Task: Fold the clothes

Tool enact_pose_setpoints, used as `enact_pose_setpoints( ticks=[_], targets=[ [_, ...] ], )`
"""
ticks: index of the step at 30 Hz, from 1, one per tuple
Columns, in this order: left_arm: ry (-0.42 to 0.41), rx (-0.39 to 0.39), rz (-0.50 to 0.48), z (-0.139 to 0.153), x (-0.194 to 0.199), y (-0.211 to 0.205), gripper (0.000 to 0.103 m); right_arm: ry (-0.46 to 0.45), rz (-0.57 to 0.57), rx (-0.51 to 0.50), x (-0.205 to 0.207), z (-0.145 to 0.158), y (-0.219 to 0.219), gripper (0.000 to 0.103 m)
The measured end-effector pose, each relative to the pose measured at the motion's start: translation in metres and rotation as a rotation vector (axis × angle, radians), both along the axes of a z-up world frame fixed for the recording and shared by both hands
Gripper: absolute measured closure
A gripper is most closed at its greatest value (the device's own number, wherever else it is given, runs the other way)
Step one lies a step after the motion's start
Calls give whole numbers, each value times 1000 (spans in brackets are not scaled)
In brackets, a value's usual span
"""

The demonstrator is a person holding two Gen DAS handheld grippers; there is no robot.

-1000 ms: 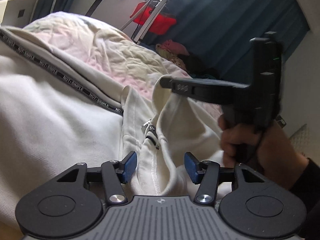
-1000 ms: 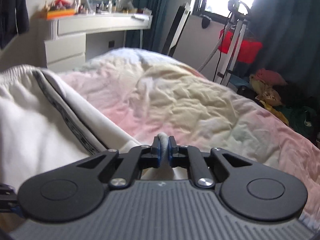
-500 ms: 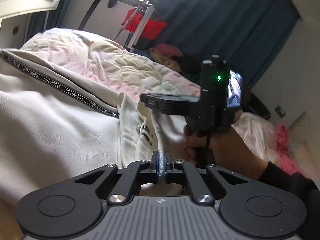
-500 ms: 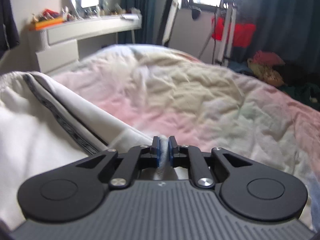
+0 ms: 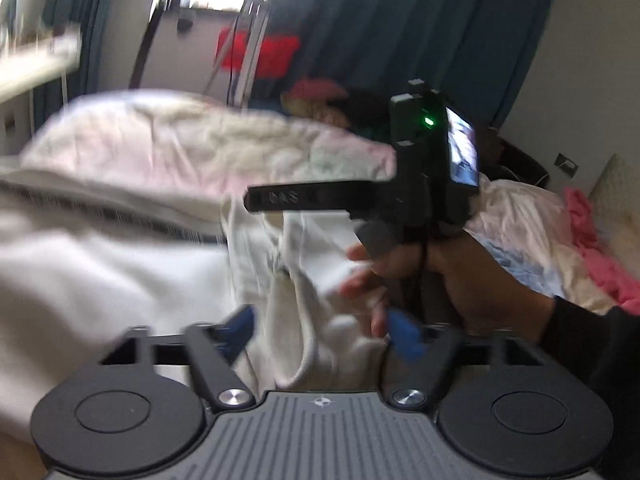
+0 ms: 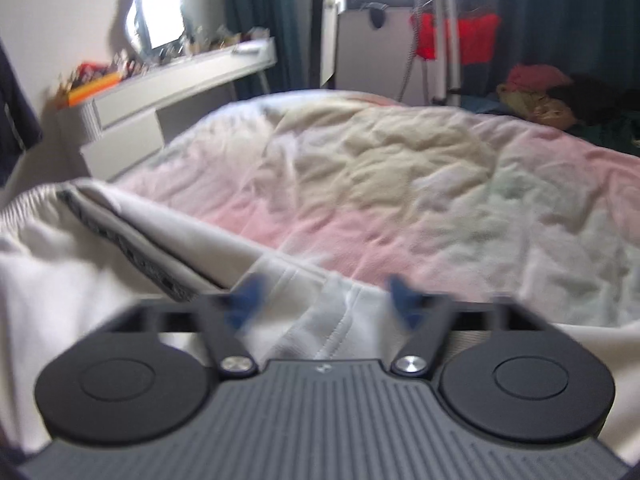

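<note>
Bedroom: dark teal curtains, a white dressing table with a mirror along the left wall, and a bed under a crumpled pastel quilt. Your cream sweatpants with a black lettered stripe lie at the quilt's near left edge. Your left gripper is opening, its blue pads clear of the cloth between them. Your right gripper is opening too, with a stitched hem between its spread fingers, unpinched.
</note>
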State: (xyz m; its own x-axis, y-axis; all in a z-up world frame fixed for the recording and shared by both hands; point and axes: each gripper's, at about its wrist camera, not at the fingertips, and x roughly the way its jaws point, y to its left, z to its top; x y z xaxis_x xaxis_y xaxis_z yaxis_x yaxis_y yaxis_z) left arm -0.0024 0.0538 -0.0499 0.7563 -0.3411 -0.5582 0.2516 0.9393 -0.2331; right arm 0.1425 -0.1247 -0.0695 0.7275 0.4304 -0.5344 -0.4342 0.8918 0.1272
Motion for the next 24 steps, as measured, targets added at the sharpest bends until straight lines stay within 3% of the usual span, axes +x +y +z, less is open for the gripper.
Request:
enact_pose_setpoints(
  ticks=[6, 12, 19, 24],
  targets=[
    [-87, -43, -19, 19, -19, 6, 3, -66, -80, 6, -42, 51, -29, 15],
    [-158, 7, 29, 38, -38, 7, 0, -89, -155, 53, -103, 86, -71, 15],
    [-196, 56, 86, 51, -57, 9, 0, -129, -274, 61, -184, 88, -93, 15],
    [-199, 86, 135, 40, -74, 3, 0, -129, -326, 74, -223, 74, -93, 15]
  ],
)
